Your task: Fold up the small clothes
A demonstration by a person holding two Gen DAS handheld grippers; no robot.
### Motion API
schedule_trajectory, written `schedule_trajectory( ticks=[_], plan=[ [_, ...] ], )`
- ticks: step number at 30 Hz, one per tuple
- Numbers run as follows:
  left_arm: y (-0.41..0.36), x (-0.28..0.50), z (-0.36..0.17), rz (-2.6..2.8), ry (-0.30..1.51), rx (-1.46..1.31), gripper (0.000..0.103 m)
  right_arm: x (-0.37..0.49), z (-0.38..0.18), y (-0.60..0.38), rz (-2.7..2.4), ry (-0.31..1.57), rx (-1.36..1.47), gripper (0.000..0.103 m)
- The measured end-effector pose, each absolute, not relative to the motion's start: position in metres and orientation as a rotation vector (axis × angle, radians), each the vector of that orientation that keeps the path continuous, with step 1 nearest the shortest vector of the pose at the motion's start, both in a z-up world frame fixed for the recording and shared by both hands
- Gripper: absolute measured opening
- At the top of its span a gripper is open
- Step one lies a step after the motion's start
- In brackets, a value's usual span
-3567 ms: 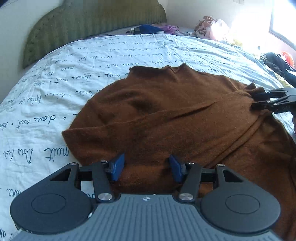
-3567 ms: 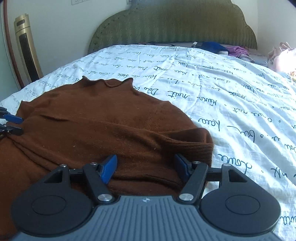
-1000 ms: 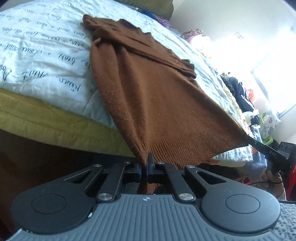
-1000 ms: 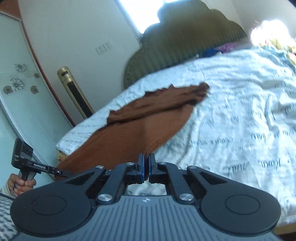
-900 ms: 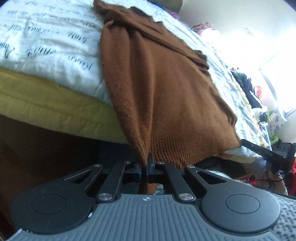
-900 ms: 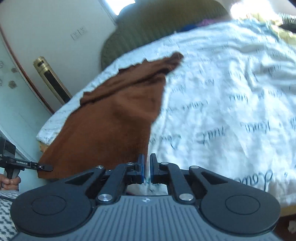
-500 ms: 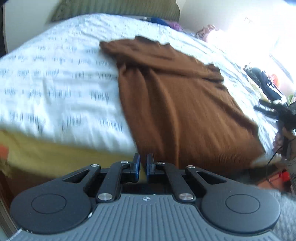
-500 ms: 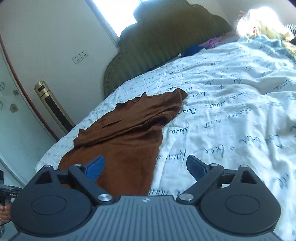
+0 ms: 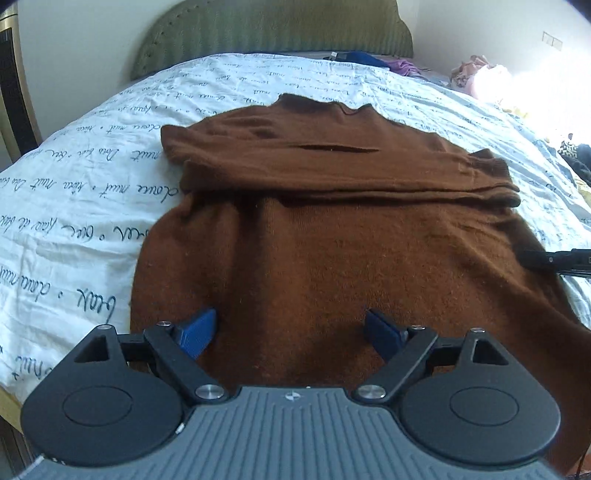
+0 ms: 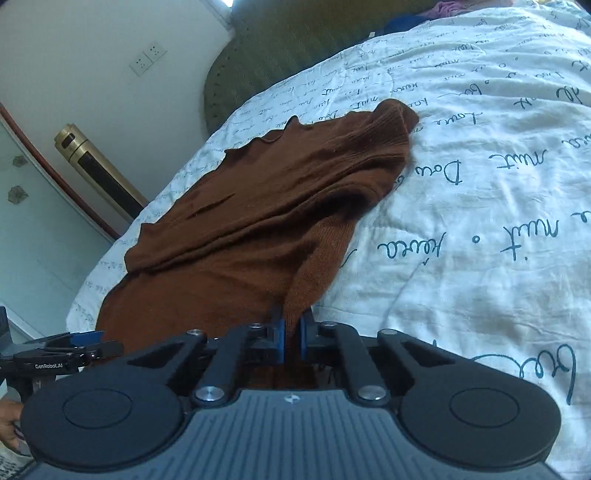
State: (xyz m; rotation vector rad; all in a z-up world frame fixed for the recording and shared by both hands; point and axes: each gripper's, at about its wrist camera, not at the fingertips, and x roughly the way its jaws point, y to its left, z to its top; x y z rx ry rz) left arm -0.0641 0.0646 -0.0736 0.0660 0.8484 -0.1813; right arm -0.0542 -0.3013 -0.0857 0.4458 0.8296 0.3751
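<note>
A brown knit sweater (image 9: 332, 240) lies flat on the white script-printed bedspread (image 9: 74, 206), its sleeves folded across the chest below the collar. My left gripper (image 9: 291, 332) is open, its blue pads (image 9: 195, 334) hovering over the sweater's lower body near the left edge. My right gripper (image 10: 291, 338) is shut on the sweater's right side edge (image 10: 314, 273), pinching a raised fold of cloth. The right gripper also shows at the right side of the left wrist view (image 9: 554, 260). The left gripper shows at the lower left of the right wrist view (image 10: 70, 349).
A green padded headboard (image 9: 273, 33) stands at the far end of the bed. Loose clothes (image 9: 476, 75) pile at the far right. A gold floor-standing unit (image 10: 99, 173) stands by the wall left of the bed. The bed's front edge is near the left gripper.
My left gripper has let go of the hem, opened and moved up over the sweater's lower body. My right gripper opened half a second ago and has now shut on the sweater's right edge.
</note>
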Motion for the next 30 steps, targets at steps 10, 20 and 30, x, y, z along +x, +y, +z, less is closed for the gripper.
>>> schedule_trajectory(
  ticks=[10,20,30],
  plan=[
    [0.062,-0.074,-0.079,-0.173,0.831,0.083,0.086,-0.085,-0.064,-0.309,0.239,0.76,0.276,0.004],
    [0.092,-0.102,-0.064,-0.204,0.816,0.013,0.089,-0.131,-0.062,-0.313,0.32,0.816,0.36,0.093],
    [0.182,-0.167,-0.101,-0.275,0.817,-0.107,0.094,-0.219,-0.075,-0.29,0.401,0.741,0.39,0.077]
  ],
)
